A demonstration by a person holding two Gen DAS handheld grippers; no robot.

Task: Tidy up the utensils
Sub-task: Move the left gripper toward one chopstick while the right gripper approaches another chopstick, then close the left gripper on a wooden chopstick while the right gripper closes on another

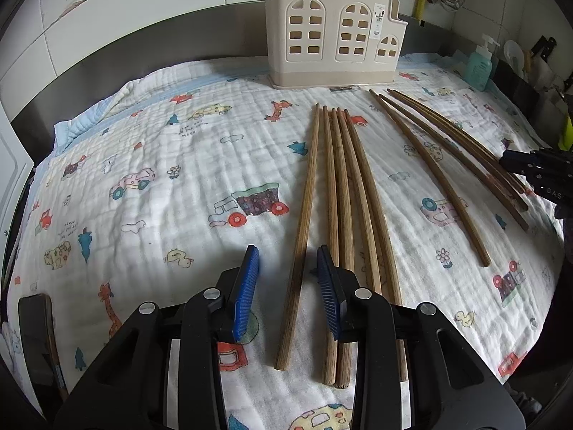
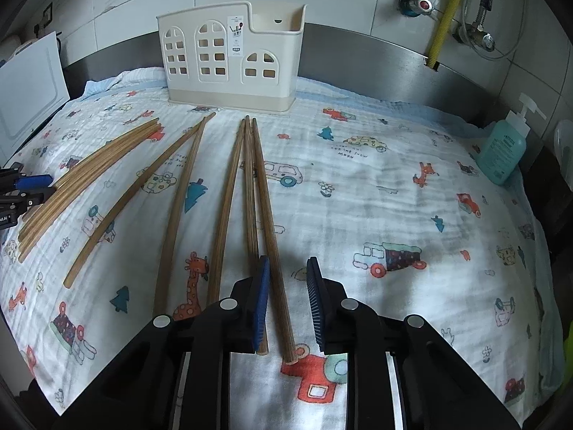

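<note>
Ten chopsticks lie loose on the cloth (image 1: 150,186) in front of the caddy (image 1: 331,36), tips toward it, in two groups: five close together in front of its left end (image 1: 343,193), and five fanned out in front of its right end (image 2: 250,186). Both grippers are low over the butt ends, far from the caddy. Our left gripper (image 1: 288,286) has its jaws wide open and holds nothing; the outermost stick of the left group (image 1: 301,229) runs between the pads, touching neither as far as we can tell. Our right gripper (image 2: 288,297) is likewise wide open and empty, with the rightmost stick of the fan (image 2: 266,215) between its pads, lying close against the left pad (image 2: 260,301); its neighbour sits just outside or under that pad. We judge the step in hand to be the first grasp, one stick per gripper. To do it well: close slowly so the stick centres rather than rolls off on the soft cloth; on the right, check that the left pad does not drag the neighbour in. On the left, the right pad (image 1: 327,294) sits over the next sticks, so a slight shift away from them seems wise. Grasping near the butt means a long lever; expect the tip to droop, and lift level before carrying to the caddy. Its compartments cannot be seen from here.
</note>
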